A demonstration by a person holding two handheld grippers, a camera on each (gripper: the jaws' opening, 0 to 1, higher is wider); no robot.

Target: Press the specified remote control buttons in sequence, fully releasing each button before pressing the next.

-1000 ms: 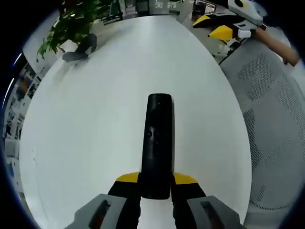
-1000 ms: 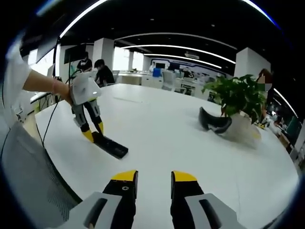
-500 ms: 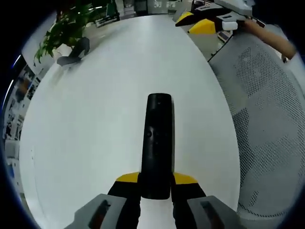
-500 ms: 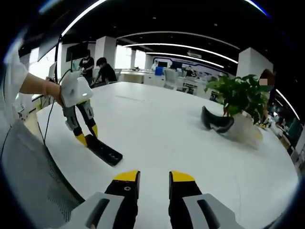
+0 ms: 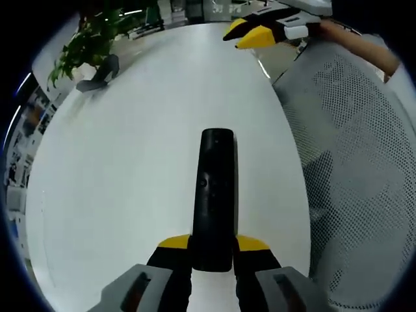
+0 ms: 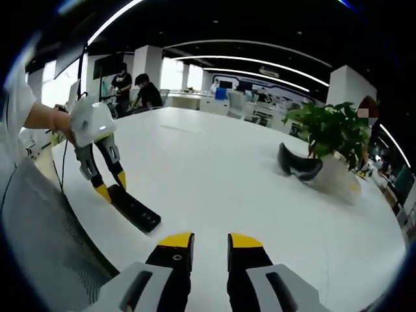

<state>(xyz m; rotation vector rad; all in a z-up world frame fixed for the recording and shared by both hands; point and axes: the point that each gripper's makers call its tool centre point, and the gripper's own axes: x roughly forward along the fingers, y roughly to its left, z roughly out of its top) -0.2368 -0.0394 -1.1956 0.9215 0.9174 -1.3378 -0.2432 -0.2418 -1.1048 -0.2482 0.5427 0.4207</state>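
Clamped between left tool (image 5: 212, 246) jaws: long black plastic remote control (image 5: 213, 195), above round white table (image 5: 117, 162). Beyond remote, right tool (image 6: 201, 242), jaws narrowly parted, empty. Farther off, green potted plant (image 6: 335, 133) beside dark curved headset (image 6: 298, 162).

Facing views, shared white table (image 5: 130, 130)
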